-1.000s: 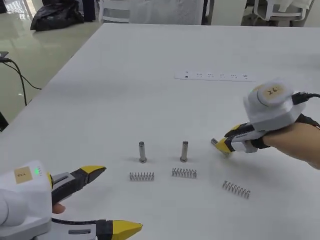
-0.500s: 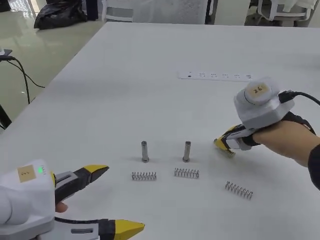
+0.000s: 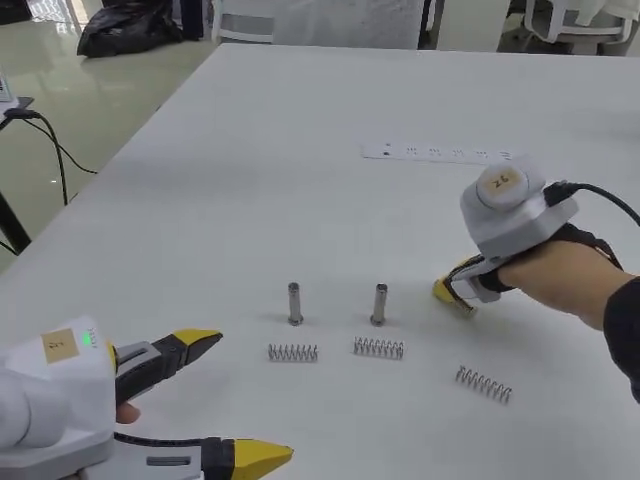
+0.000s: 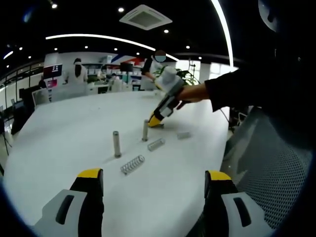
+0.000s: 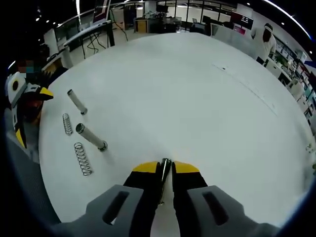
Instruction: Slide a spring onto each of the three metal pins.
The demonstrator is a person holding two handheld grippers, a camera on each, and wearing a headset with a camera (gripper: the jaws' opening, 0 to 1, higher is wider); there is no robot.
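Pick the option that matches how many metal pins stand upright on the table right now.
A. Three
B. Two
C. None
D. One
B: the left pin and the middle pin stand upright on the table, while the third pin is clamped between the fingers of the right gripper.

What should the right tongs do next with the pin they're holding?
Probably stand the held pin upright behind the far-right spring, in line with the two standing pins. The right tongs are shut on it near the table, and that spring has no pin yet.
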